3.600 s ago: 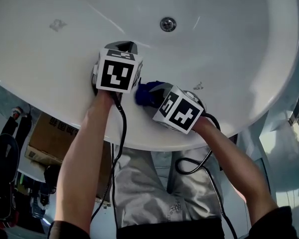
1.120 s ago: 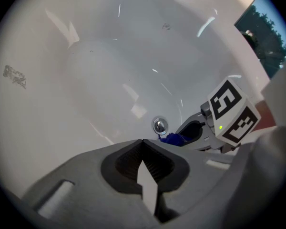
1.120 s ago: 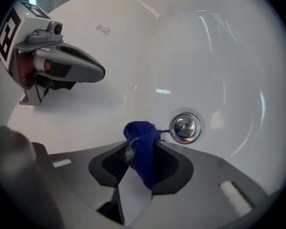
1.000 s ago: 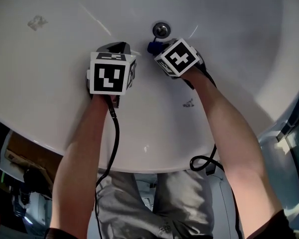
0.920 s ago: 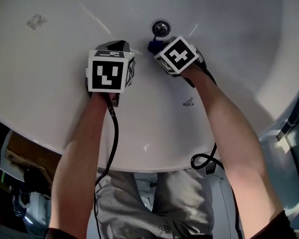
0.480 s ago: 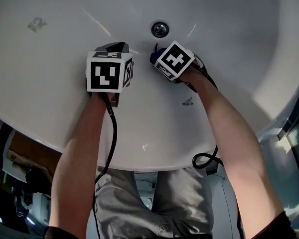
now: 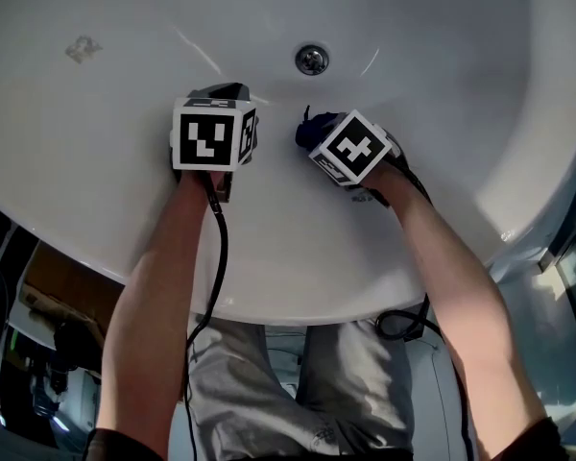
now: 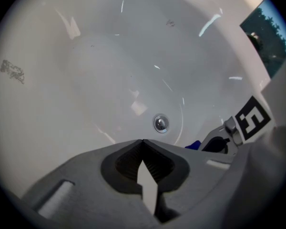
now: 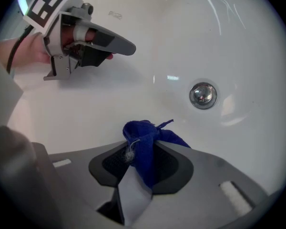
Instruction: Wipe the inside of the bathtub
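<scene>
The white bathtub (image 7: 432, 27) fills the head view, with its chrome drain (image 7: 312, 60) (image 8: 160, 123) (image 9: 203, 95) at the bottom. My right gripper (image 7: 310, 133) (image 9: 145, 137) is shut on a bunched blue cloth (image 9: 148, 149) (image 7: 315, 126), held against the tub's inner wall just below and right of the drain. My left gripper (image 7: 232, 92) (image 8: 142, 141) rests shut and empty on the tub wall to the left of the drain; it also shows in the right gripper view (image 9: 128, 46).
Small grey marks sit on the tub surface at the far left (image 7: 82, 49) (image 8: 13, 71) and near my right gripper (image 7: 365, 200). The tub's near rim (image 7: 298, 310) runs under both forearms. A cardboard box (image 7: 48, 277) stands on the floor at lower left.
My right gripper with the blue cloth went from the near wall up to beside the drain, then slid back toward me and rightward over the last second. The left gripper has stayed nearly still.
</scene>
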Action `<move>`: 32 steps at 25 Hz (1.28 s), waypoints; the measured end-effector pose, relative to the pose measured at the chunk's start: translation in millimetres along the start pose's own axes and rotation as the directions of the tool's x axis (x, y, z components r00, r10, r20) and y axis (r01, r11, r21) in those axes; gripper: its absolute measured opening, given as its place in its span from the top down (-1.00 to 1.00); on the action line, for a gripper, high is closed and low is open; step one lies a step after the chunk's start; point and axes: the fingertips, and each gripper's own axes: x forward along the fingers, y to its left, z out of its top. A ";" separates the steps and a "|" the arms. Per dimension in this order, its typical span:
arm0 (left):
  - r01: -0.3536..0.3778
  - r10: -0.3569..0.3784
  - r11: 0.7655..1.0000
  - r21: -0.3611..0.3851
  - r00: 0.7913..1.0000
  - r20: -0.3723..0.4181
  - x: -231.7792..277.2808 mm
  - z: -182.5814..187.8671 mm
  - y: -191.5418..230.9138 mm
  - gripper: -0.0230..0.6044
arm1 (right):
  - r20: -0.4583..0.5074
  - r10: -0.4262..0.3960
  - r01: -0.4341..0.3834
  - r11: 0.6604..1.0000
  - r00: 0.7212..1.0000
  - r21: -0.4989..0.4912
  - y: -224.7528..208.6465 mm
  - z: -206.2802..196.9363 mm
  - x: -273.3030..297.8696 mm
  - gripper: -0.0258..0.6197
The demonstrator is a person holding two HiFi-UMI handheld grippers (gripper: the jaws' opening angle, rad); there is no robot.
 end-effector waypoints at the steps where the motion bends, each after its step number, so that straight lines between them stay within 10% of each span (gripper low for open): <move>1: -0.005 0.005 1.000 0.004 1.000 -0.003 0.8 -0.1 0.7 0.92 | -0.007 0.012 -0.012 1.000 1.000 0.006 4.8 -1.8 -2.8 0.54; 32: -0.059 0.061 0.998 0.022 0.996 -0.071 0.1 -12.5 -26.8 0.92 | -0.203 0.280 -0.334 0.888 0.938 -0.317 140.7 -93.1 -126.6 0.54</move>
